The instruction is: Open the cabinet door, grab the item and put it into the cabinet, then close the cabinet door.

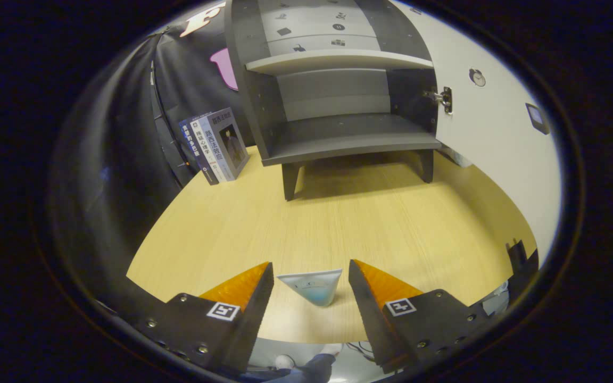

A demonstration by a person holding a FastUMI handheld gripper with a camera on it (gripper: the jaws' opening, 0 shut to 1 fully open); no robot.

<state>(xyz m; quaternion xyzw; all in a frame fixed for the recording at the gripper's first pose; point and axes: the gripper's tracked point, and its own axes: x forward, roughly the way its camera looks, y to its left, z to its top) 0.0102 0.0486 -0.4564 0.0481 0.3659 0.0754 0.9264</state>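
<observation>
A wooden table (338, 223) is seen from a gripper (311, 276) held low over its near edge. The gripper is released: its two fingers are spread wide, and nothing is pressed by either.

Between the fingers, just ahead of them, a small tube (313, 285) lies flat on the table. It is fan-shaped, with its wide crimped end turned toward the cabinet and its narrow end toward the gripper, so its long axis is judged to run roughly along the fingers' line. A gap is left on each side between tube and finger. Whether a cap is fitted at the narrow end cannot be told, as that end is small and partly shaded.

Well beyond the tube, at the far side of the table, a dark cabinet (338, 106) stands on short legs. Its white door (493, 133) is already swung open to the right, with a hinge (442, 98) showing at its inner edge. Two shelves are seen inside; the lower one (349, 139) is bare and faces the gripper directly.

To the left of the cabinet, a few books (215, 151) are leaned upright against the booth wall, well clear of the path.

Nothing is seen on the table between tube and cabinet. The grab is judged to be the step in hand, with a straight carry forward to follow.
</observation>
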